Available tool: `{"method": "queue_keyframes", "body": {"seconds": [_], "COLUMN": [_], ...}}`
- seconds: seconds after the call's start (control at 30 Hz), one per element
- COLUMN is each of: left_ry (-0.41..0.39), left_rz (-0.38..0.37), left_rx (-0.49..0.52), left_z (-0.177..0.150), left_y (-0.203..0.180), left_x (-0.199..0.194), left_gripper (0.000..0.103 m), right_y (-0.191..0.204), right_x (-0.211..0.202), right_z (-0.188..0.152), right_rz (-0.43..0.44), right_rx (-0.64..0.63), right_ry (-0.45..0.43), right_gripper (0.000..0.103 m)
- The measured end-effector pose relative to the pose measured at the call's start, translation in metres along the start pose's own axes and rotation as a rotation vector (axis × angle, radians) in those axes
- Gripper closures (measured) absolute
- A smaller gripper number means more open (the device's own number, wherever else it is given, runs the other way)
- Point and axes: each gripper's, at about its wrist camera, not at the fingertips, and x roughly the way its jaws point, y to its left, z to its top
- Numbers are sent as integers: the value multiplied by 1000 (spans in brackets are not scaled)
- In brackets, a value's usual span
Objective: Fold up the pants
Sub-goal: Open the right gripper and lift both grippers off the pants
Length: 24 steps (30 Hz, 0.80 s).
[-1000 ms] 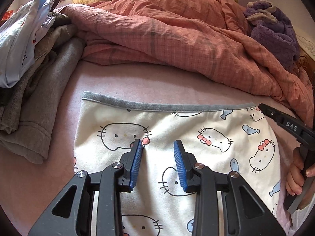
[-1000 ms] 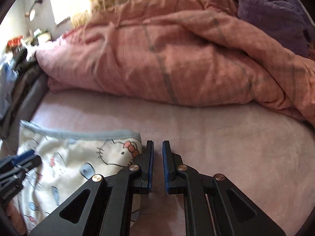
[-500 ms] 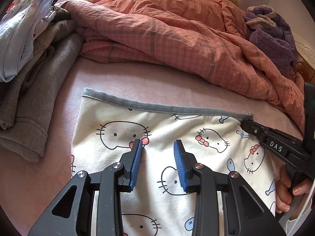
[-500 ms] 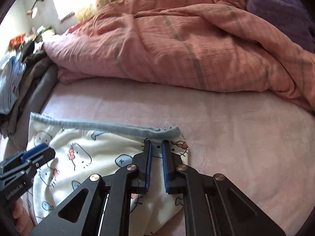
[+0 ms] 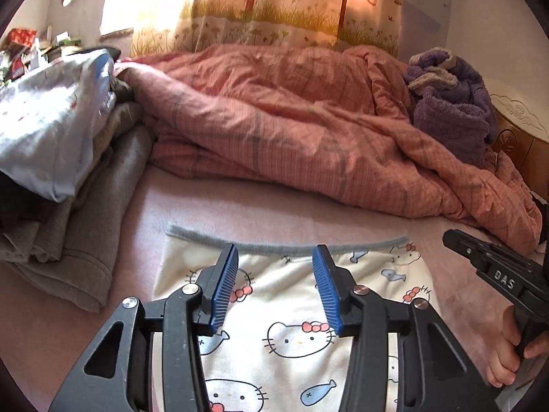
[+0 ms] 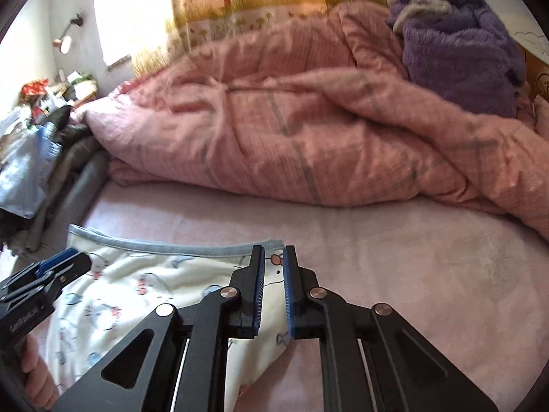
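Observation:
The white pants point(image 5: 295, 340) with a cat-face print and a grey-blue waistband lie folded flat on the pink sheet point(image 5: 274, 206). My left gripper point(image 5: 274, 254) hovers over their middle, its jaws opening, with nothing between the blue pads. The right gripper point(image 6: 273, 257) hangs above the pants' point(image 6: 137, 274) right corner, shut to a narrow slit with no cloth pinched. In the left wrist view the right gripper point(image 5: 480, 257) sits off the pants' right edge, a hand on its handle. The left gripper point(image 6: 68, 261) shows at the left of the right wrist view.
A crumpled pink quilt point(image 5: 308, 120) fills the far half of the bed, with a purple towel point(image 5: 453, 103) on its right end. A pile of grey and pale blue clothes point(image 5: 61, 158) lies close to the pants' left side. A curtain point(image 5: 274, 0) hangs behind.
Both grippers have lifted and tilted up, so the curtain now shows. The left jaws have spread wider. The right gripper has drawn back off the pants' right edge.

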Motion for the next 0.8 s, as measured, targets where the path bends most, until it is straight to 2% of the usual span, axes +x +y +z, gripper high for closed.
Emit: {"method": "queue_keyframes", "body": {"seconds": [0.13, 0.2, 0.27, 0.33, 0.4, 0.47, 0.53, 0.6, 0.67, 0.7, 0.77, 0.8], "left_ry": [-160, -281, -368, -436, -506, -578, -624, -650, -674, -684, -699, -711], "left_rz": [21, 37, 65, 41, 92, 122, 154, 157, 160, 162, 170, 177], "left_rx": [42, 38, 56, 114, 191, 246, 273, 282, 286, 293, 317, 327], "left_z": [4, 5, 9, 10, 5, -3, -13, -24, -37, -45, -61, -71], "left_y": [-9, -12, -19, -27, -36, -41, -42, -41, -41, -40, -40, -40], "left_x": [-40, -69, -100, -132, -164, -195, -224, -246, -267, -275, -289, -295], "left_gripper": [58, 58, 58, 58, 57, 50, 45, 37, 19, 15, 0, 0], "right_y": [6, 11, 14, 16, 19, 24, 27, 32, 36, 38, 42, 45], "right_x": [-59, -89, -123, -154, -180, -203, -224, -243, -259, -266, -279, -286], "right_z": [-8, -12, -21, -29, -36, -44, -53, -63, -74, -81, -96, -106], "right_rz": [8, 15, 23, 39, 41, 53, 77, 107, 138, 147, 157, 148], "right_rx": [-41, -59, -67, -80, -103, -115, -111, -108, -111, -108, -113, -125], "right_ry": [-81, -125, -173, -215, -272, -323, -366, -395, -413, -426, -463, -487], "right_gripper": [94, 93, 84, 77, 77, 73, 59, 57, 53, 50, 35, 34]}}
